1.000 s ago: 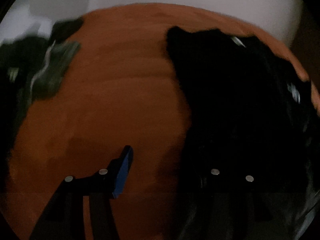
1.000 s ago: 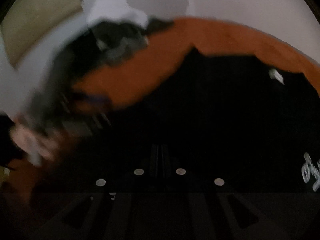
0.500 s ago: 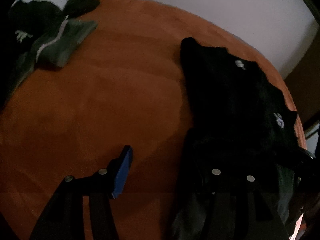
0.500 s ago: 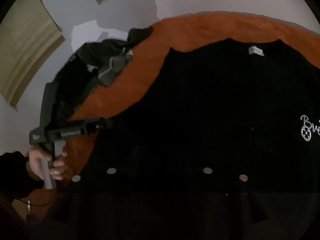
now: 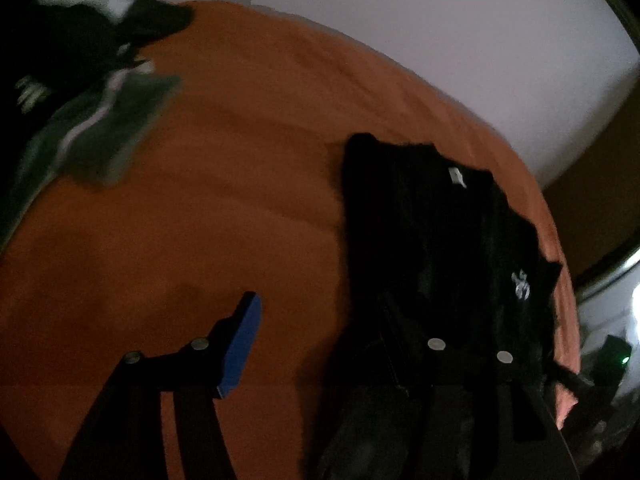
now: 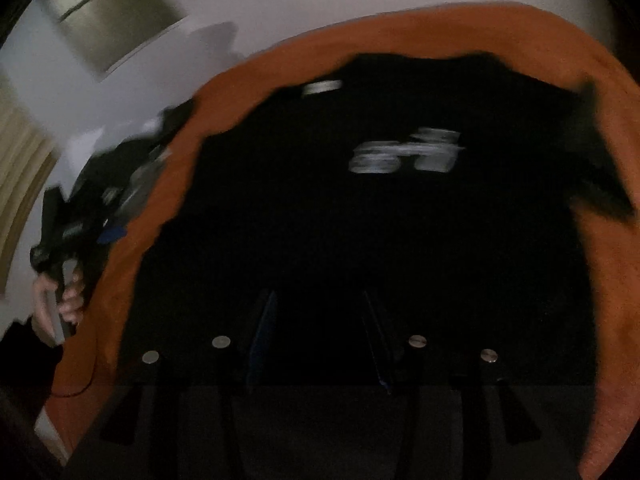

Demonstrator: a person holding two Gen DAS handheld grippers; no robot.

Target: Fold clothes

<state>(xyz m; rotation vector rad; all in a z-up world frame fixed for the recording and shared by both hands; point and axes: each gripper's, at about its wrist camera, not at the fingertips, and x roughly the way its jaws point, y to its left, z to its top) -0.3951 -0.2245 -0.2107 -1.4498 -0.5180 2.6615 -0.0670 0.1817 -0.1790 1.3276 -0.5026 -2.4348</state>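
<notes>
On orange bedspread (image 5: 224, 208), black shirt (image 5: 448, 248) collar-away

The shirt (image 5: 440, 240) lies on the bedspread (image 5: 200, 220); a clothes heap (image 5: 92, 120) sits well apart, far left.

Black shirt (image 5: 436, 240), orange cover (image 5: 224, 184)

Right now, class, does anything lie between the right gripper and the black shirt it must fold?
Nothing visible does. The right gripper is open directly over the black shirt, which lies spread on the orange surface. The pile of dark clothes sits off to the left, beyond the shirt's edge.
</notes>
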